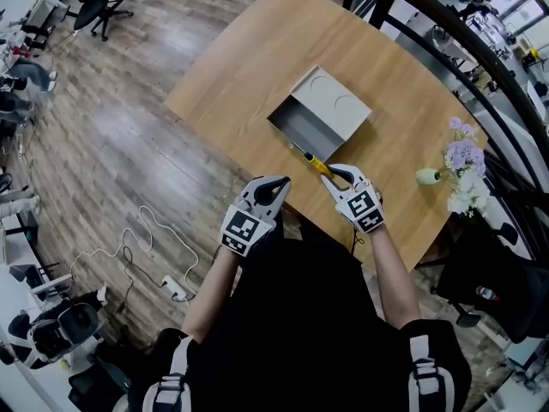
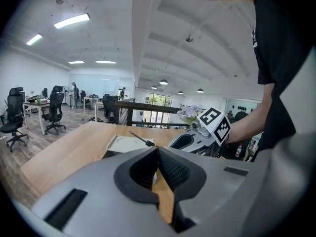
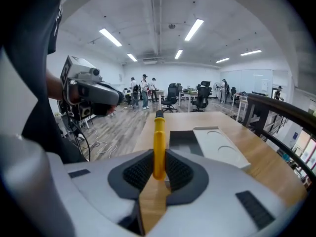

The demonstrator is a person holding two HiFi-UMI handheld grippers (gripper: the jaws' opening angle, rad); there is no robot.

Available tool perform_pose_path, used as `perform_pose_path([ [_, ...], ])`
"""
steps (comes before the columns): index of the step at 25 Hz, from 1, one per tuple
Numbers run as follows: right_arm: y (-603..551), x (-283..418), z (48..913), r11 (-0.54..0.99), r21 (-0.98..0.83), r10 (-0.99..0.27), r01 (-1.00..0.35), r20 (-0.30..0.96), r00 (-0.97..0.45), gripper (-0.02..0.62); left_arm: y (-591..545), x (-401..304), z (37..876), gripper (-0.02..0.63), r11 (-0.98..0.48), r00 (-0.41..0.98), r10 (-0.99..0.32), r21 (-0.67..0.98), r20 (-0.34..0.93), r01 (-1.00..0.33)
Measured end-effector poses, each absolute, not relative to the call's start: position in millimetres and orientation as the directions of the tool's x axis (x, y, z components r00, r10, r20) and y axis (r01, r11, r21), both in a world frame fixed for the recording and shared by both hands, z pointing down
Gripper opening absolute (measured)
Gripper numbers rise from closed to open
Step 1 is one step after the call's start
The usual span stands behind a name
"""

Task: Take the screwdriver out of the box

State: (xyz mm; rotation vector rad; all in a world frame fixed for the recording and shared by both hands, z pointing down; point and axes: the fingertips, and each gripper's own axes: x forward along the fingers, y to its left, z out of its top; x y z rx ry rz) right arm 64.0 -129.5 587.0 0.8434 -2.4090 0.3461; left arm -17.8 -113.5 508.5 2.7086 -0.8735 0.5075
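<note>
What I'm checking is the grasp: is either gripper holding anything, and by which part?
The right gripper clamps the screwdriver by its yellow handle, shaft pointing away. The left gripper holds nothing; its jaws are together.

I am working at a light wooden table [image 1: 257, 67] that stands on a plank floor [image 1: 111, 153]. Near its middle sits an open grey box [image 1: 302, 127]. Its lid [image 1: 333, 101], with two round dents, lies flat against it. By the right edge stands a small pale vase [image 1: 427, 177] of flowers [image 1: 463, 157].
</note>
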Motion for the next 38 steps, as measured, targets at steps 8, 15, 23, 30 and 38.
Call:
perform_pose_path([
  [8, -122, 60, 577, 0.787, -0.083, -0.483, -0.611, 0.534, -0.694, 0.084, -113, -21, 510, 0.021, -0.763, 0.736, -0.547, 0.123, 0.399, -0.634],
  [15, -118, 63, 572, 0.793, -0.11, -0.476, -0.599, 0.502, -0.722, 0.084, -109, -16, 511, 0.021, -0.757, 0.728, -0.551, 0.122, 0.408, -0.642],
  [23, -112, 59, 570, 0.795, -0.127, -0.473, -0.593, 0.482, -0.737, 0.084, -108, -11, 508, 0.021, -0.767, 0.729, -0.543, 0.108, 0.416, -0.633],
  [30, -109, 61, 571, 0.79, -0.133, -0.475, -0.598, 0.483, -0.736, 0.084, -108, -10, 508, 0.021, -0.773, 0.731, -0.537, 0.102, 0.421, -0.627],
  [38, -107, 63, 575, 0.793, -0.128, -0.471, -0.596, 0.49, -0.733, 0.084, -106, -11, 512, 0.021, -0.768, 0.727, -0.537, 0.108, 0.428, -0.631],
])
